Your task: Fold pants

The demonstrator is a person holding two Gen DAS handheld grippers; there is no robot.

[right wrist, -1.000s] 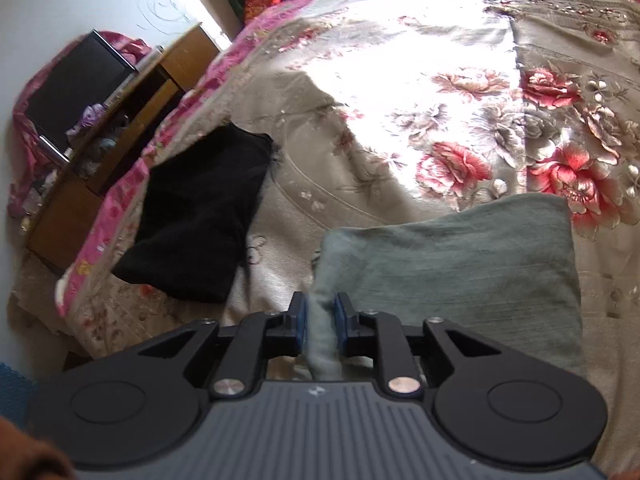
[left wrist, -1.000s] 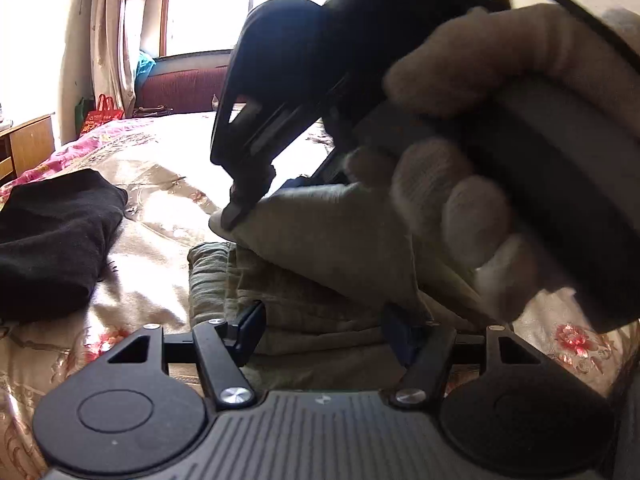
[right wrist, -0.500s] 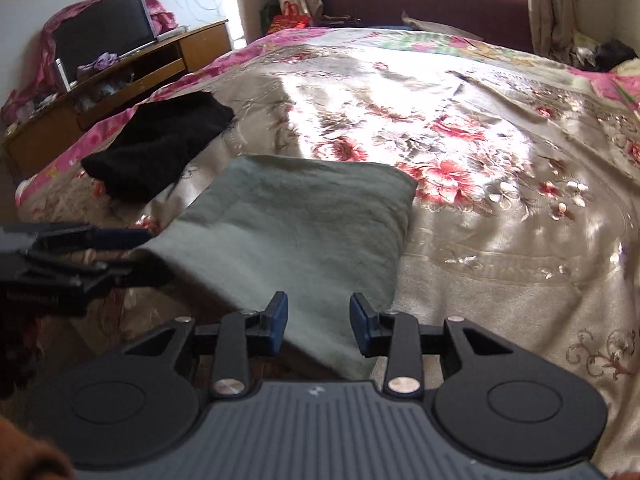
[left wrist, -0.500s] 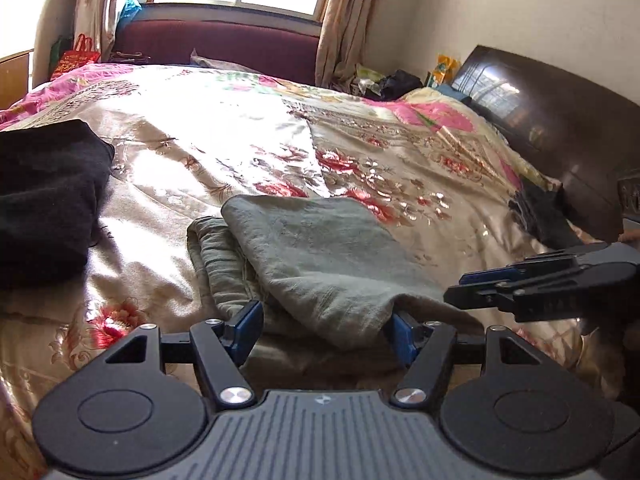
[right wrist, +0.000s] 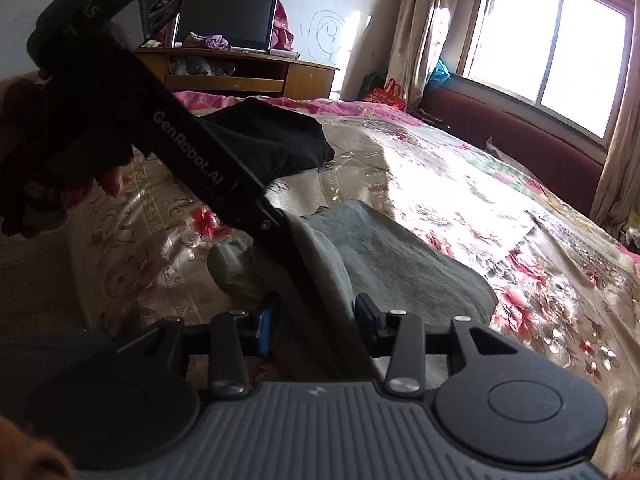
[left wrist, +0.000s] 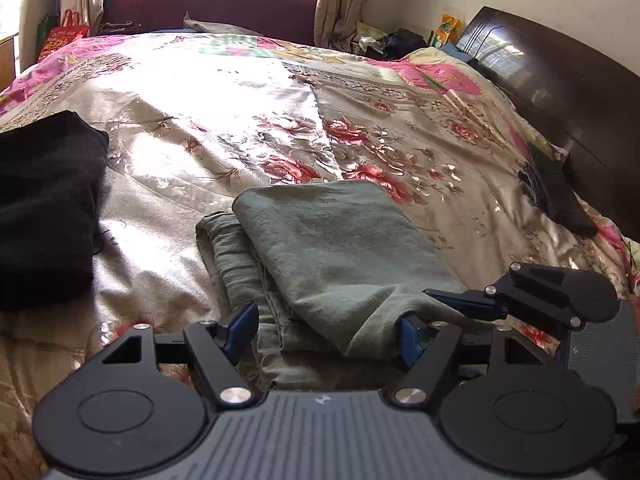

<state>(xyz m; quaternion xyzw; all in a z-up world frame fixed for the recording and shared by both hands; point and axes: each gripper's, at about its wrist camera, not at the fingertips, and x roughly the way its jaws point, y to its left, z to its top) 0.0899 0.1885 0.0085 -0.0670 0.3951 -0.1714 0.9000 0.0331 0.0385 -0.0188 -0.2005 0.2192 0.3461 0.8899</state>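
Green pants [left wrist: 340, 256] folded on bed [left wrist: 208, 120] just ahead of both wide-open, empty claws, left claw [left wrist: 328, 332] and right claw [right wrist: 316, 320]; fold looks nearly finished, next likely smoothing or regripping near edge.

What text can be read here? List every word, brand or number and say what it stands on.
"GenRobot.AI": white lettering along the black body of the left gripper in the right wrist view.
A large pale "S" on that gripper's black top end; neighbouring marks are too dark to read.
The yellow packet by the dark headboard: print too small.
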